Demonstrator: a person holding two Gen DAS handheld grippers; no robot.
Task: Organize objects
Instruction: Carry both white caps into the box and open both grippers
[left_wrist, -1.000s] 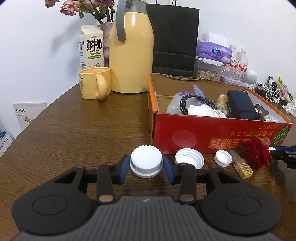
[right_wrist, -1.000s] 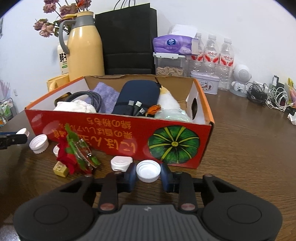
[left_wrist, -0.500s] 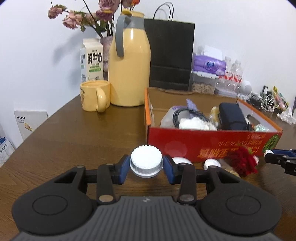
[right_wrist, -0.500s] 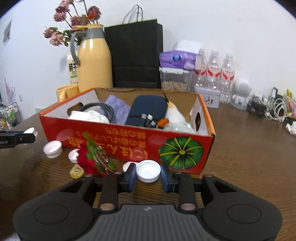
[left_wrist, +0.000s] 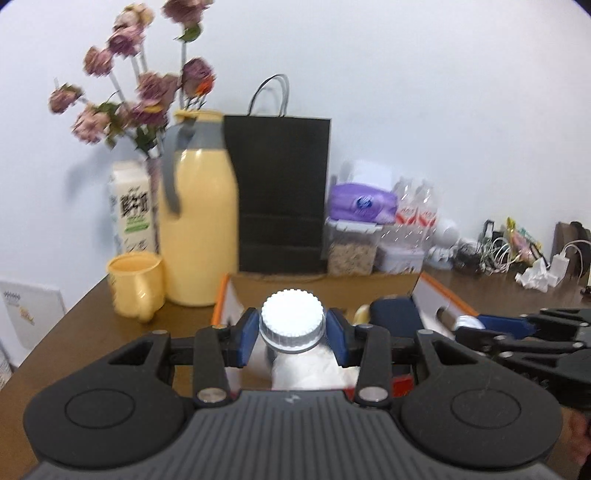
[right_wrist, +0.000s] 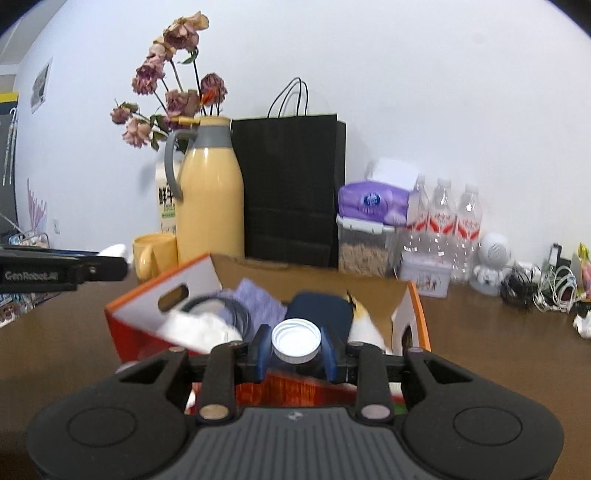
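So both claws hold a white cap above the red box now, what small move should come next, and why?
Probably ease both forward over the box's open top, then release. The left claw grips the ridged white cap and the right claw the smaller cap, both over the near wall of the red box.

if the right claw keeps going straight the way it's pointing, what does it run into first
Probably the dark navy pouch inside the red cardboard box. The right claw, holding a small white plastic cap, points slightly downward over the box's near wall; depth is unclear.
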